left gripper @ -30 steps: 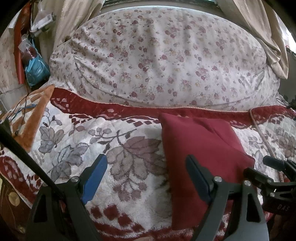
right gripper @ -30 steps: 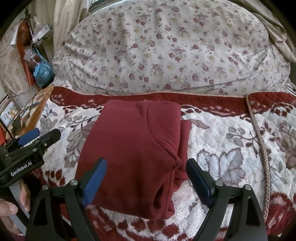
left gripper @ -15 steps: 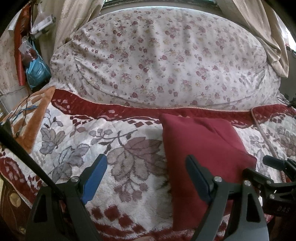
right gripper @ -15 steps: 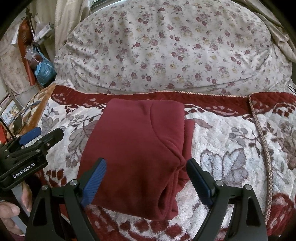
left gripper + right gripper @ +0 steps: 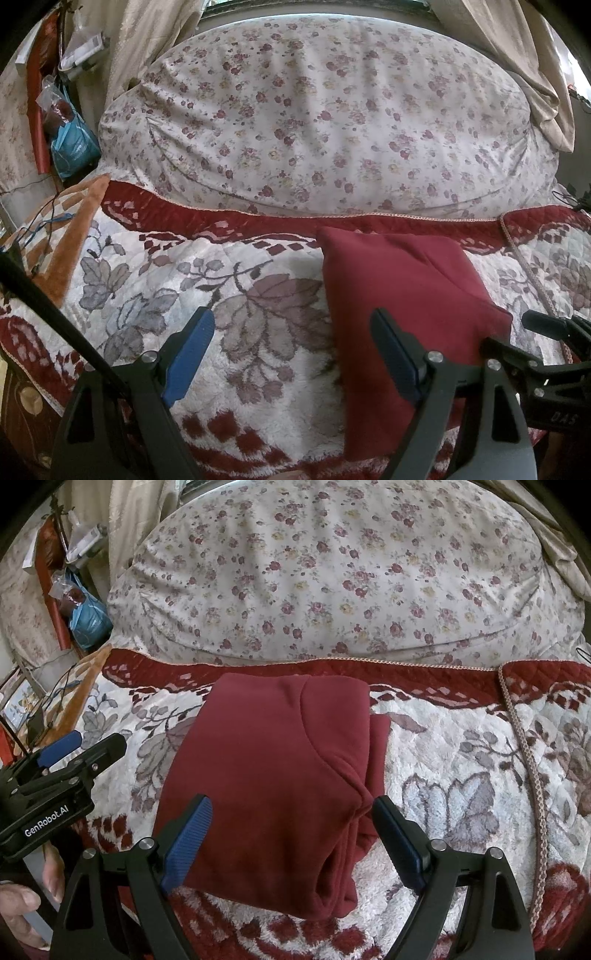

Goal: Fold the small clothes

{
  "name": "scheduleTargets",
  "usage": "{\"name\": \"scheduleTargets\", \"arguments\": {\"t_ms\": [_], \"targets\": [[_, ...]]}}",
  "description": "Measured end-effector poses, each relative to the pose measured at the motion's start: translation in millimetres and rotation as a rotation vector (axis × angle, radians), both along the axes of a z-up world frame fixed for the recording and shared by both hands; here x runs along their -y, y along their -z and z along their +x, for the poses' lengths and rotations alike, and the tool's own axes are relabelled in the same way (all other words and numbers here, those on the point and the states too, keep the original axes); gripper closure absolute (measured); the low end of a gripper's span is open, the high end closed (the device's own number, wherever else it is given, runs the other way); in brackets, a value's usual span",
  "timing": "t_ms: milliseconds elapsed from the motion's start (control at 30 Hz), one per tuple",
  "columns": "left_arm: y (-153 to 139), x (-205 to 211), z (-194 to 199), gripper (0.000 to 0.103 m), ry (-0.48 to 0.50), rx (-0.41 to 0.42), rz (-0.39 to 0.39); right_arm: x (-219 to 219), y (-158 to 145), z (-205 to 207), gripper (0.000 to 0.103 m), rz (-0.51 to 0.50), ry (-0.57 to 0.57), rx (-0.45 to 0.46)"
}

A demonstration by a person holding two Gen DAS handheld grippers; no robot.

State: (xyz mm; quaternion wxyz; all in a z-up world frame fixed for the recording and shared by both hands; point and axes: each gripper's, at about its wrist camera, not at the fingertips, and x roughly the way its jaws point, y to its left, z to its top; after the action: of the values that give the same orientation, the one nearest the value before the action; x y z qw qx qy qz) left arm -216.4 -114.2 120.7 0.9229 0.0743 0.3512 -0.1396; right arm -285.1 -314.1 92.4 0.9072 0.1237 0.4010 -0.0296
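A dark red garment lies folded into a thick rectangle on the patterned blanket; it also shows in the left wrist view. My right gripper is open and empty, held above the garment's near edge. My left gripper is open and empty, over the blanket to the left of the garment, with its right finger above the garment's left edge. The left gripper's body shows in the right wrist view, and the right gripper's body in the left wrist view.
A large floral-covered cushion rises behind the blanket. A braided cord runs down the blanket on the right. Cluttered items and a blue bag sit at the far left, curtains at the back right.
Both grippers have drifted slightly; the garment looks a little farther right in the right wrist view. Both grippers stay open and the garment has not changed shape.
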Motion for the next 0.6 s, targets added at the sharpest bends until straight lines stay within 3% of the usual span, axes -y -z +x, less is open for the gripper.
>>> {"name": "scheduleTargets", "arguments": {"t_ms": [600], "targets": [[-0.6, -3.4, 4.7, 0.018, -0.006, 0.001, -0.002, -3.4, 4.5, 3.8, 0.011, -0.005, -0.005, -0.012]]}}
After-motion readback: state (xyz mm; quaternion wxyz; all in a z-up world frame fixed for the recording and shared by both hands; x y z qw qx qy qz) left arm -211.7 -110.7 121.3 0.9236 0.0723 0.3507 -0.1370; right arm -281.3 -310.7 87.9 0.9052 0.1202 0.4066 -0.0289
